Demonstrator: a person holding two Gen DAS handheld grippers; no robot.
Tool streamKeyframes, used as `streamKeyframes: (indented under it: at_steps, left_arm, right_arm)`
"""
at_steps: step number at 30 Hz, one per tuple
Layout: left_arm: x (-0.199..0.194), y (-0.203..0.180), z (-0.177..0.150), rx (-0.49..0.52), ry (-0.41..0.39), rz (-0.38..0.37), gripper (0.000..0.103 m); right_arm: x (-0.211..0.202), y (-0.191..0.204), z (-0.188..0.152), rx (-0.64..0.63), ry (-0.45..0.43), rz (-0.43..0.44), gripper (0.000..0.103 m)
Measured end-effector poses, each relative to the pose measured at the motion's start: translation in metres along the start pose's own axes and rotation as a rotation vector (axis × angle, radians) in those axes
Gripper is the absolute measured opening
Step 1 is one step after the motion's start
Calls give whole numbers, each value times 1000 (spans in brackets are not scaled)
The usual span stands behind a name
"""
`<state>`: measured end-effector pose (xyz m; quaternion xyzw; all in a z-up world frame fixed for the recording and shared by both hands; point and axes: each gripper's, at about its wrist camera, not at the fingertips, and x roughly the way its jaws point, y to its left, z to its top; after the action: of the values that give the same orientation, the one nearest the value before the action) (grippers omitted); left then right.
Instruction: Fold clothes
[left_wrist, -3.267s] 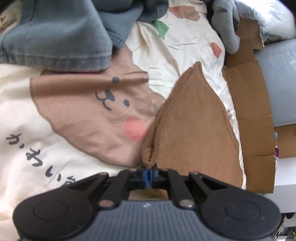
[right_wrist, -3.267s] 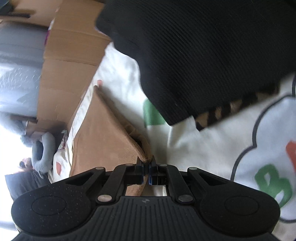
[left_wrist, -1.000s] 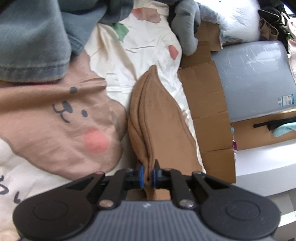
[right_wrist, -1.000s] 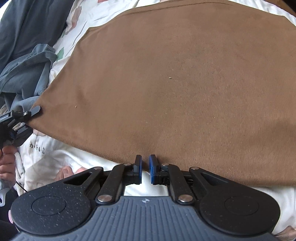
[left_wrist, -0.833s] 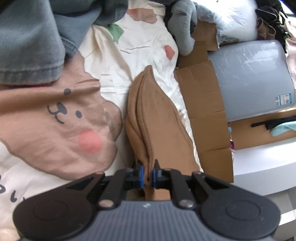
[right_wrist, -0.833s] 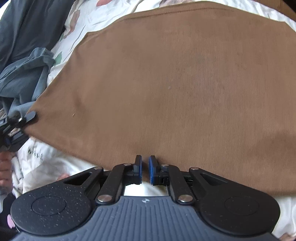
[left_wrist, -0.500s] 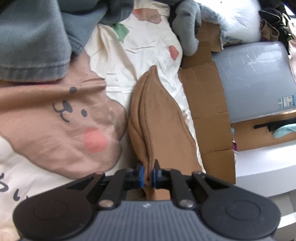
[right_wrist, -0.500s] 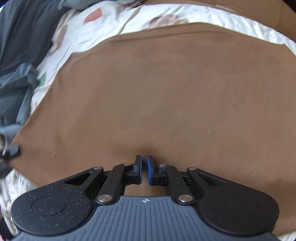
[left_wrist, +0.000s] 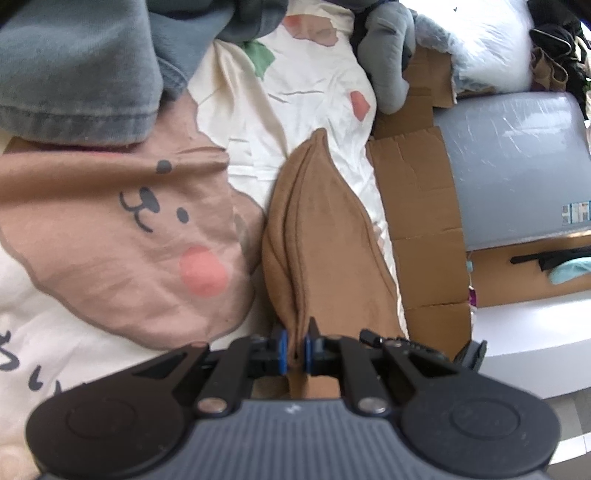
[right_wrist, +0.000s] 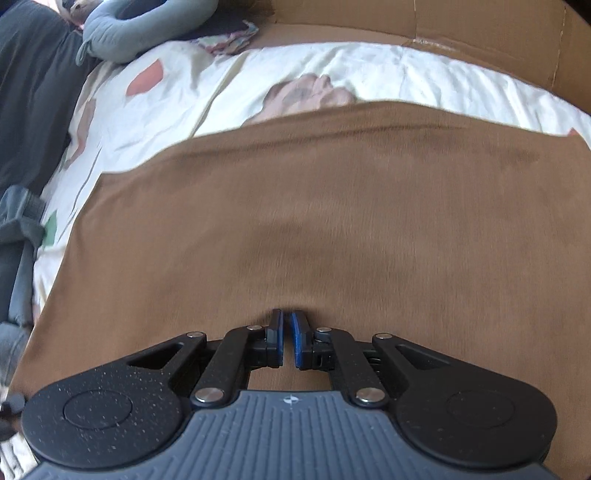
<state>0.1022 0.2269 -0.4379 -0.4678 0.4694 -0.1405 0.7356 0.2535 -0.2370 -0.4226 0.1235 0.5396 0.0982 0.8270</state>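
Left tongs (left_wrist: 294, 349): held low over the bed, pointing along the folded edge of the brown garment (left_wrist: 325, 251), blue pads clamped on that edge; right tongs (right_wrist: 286, 339): angled down over the broad flat face of the same garment, pads nearly together with a thin gap, and whether any cloth is pinched cannot be told through the blur. Writing: dark Japanese-style characters on the cream bedsheet (left_wrist: 310, 92) beside a printed bear face, cut off and unreadable. Brown garment: plain, matte, folded in layers, lying on the bedsheet beside flattened cardboard (left_wrist: 417, 206).
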Motion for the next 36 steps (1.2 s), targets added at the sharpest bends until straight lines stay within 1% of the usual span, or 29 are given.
streamKeyframes:
  at_steps: [11, 15, 24, 27, 29, 30, 31, 33, 36]
  left_arm:
    - [0, 3, 0, -2, 6, -4, 9]
    - [1, 2, 0, -5, 3, -5, 9]
    - [1, -3, 2, -3, 0, -17, 9]
    - [0, -8, 2, -5, -9, -24, 9]
    - [0, -12, 2, -15, -12, -24, 9]
    - [-1, -15, 3, -15, -13, -25, 9]
    - [-1, -19, 4, -10, -15, -27, 9]
    - [-2, -27, 6, -4, -22, -29, 9]
    - [-1, -40, 9, 6, -27, -28, 9]
  right_arm:
    - [23, -2, 48, 46, -90, -41, 10]
    - [34, -1, 63, 51, -107, -58, 11]
    - [49, -1, 85, 62, -150, -65, 11]
    - [50, -1, 97, 55, -135, -55, 11]
    - [46, 0, 104, 35, -119, -49, 13]
    - [41, 2, 106, 14, -117, -48, 17]
    - [35, 3, 107, -8, -120, -51, 29]
    - [21, 6, 108, -41, -133, -49, 41]
    - [1, 12, 102, -95, -120, -19, 41]
